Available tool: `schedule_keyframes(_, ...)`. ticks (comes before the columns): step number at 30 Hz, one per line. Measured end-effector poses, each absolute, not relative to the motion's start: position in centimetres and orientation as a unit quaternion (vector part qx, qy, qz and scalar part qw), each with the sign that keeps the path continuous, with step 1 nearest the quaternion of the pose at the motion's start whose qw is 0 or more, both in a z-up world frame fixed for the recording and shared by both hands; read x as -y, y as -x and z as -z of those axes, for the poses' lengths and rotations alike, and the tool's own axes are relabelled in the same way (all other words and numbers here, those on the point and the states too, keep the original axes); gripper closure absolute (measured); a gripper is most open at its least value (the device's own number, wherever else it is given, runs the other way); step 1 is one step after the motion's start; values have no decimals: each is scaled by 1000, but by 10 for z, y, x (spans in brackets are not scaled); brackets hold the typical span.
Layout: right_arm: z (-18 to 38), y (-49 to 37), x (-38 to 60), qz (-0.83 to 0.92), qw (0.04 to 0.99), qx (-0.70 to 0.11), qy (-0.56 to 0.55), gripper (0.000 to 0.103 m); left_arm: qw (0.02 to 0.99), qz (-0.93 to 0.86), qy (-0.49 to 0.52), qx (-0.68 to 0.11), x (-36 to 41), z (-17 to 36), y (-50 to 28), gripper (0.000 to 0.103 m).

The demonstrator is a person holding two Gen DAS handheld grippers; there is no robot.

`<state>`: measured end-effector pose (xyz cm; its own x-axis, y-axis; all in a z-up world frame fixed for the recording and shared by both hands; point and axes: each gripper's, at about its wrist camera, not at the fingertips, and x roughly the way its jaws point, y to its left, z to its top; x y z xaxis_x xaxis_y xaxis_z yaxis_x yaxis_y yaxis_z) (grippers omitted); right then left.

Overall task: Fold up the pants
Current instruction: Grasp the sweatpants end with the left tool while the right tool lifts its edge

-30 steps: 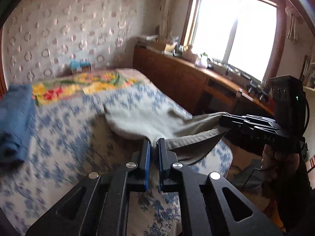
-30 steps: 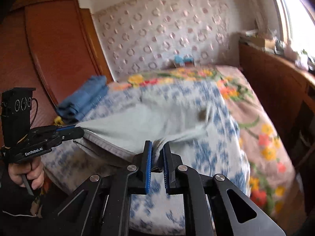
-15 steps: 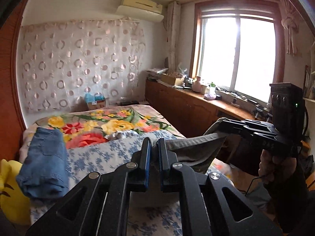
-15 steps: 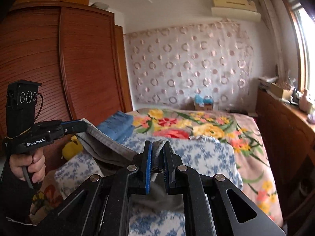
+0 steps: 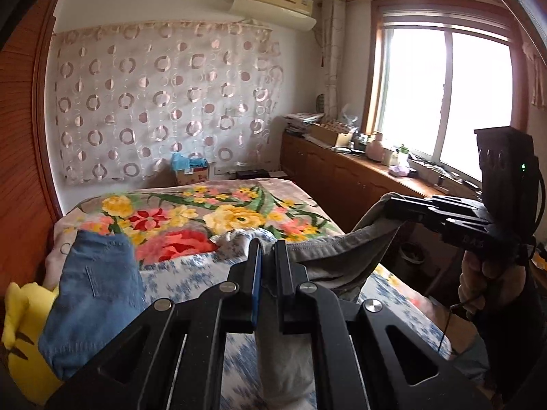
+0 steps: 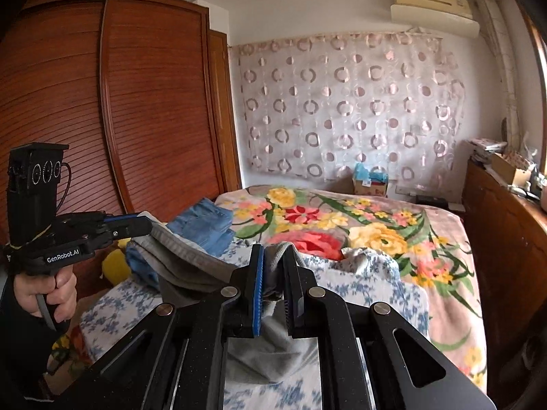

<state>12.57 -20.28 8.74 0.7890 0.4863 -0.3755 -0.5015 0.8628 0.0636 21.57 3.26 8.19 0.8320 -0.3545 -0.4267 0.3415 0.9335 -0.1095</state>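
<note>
Both grippers – left gripper (image 5: 267,256), right gripper (image 6: 275,266) – pinch the grey pants (image 5: 338,249) waistband, lifted above the bed (image 6: 444,239). Thin bite w/ hanging weight – fabric could slip out.

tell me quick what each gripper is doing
Left gripper: shut on the pants.
Right gripper: shut on the pants.

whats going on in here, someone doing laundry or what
A person is folding a pair of grey pants over a bed. Each hand works a hand-held gripper: the left hand-held gripper and the right hand-held gripper are both shut on the waistband, holding it stretched between them above the bed, with the rest of the pants hanging below. No fold is visible yet. A folded pair of blue jeans already lies on the bed's left side, by a yellow plush toy.
</note>
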Motion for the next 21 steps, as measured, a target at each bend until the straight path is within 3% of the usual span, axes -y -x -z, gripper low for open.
schedule_keyframes(5,-105,-189,189,-251,948,-194,31,93,961,174,6,-214,-38,-100,-275,95)
schedule_keyframes(11,-127,-223,183,-242,956,-165,22,93,967,165,-19,-192,-35,-117,-292,95)
schedule_keyframes(21,-59,-224,173,-248,934,-258,17,93,948,165,-12,-271,-26,-51,-269,95)
